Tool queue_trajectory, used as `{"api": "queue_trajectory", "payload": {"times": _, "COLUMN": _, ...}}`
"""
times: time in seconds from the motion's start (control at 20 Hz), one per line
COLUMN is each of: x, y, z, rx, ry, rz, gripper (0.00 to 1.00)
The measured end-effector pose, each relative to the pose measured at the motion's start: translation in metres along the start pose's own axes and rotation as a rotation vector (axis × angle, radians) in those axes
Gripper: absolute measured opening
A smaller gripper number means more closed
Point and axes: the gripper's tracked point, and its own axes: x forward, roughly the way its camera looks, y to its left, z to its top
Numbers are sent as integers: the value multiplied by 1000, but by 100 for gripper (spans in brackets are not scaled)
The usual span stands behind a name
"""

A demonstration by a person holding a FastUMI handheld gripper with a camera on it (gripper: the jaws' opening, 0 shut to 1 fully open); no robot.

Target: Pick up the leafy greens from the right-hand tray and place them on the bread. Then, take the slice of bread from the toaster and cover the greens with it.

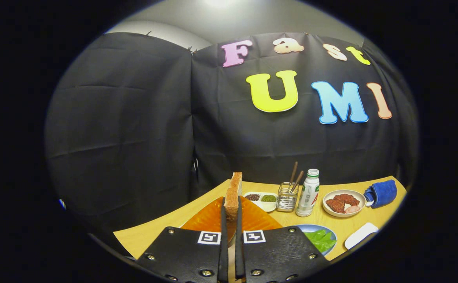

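My gripper (231, 210) is shut on a slice of bread (233, 193), which stands on edge between the two fingers and rises above their tips. It hangs over an orange plate (207, 220) that lies just beyond the fingers. Leafy greens (320, 239) lie in a blue dish (311, 228) to the right of the fingers, partly hidden by the right finger block.
On the wooden table (158, 230) beyond the plate stand a small white dish of seeds (261, 198), a glass holder with chopsticks (288, 196), a white bottle (308, 193), a bowl of meat patties (343, 203), a blue cloth (381, 192) and a white object (360, 235).
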Motion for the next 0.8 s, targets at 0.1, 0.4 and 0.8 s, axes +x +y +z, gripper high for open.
{"api": "queue_trajectory", "payload": {"times": 0.1, "x": -7, "y": -5, "z": 5, "rx": -3, "ry": -4, "rz": 7, "gripper": 7}}
{"api": "queue_trajectory", "payload": {"times": 0.4, "x": -31, "y": -47, "z": -3, "rx": -3, "ry": -7, "rz": -46, "gripper": 7}}
{"api": "queue_trajectory", "payload": {"times": 0.8, "x": -40, "y": -104, "z": -35, "rx": 16, "ry": 51, "rz": -131, "gripper": 7}}
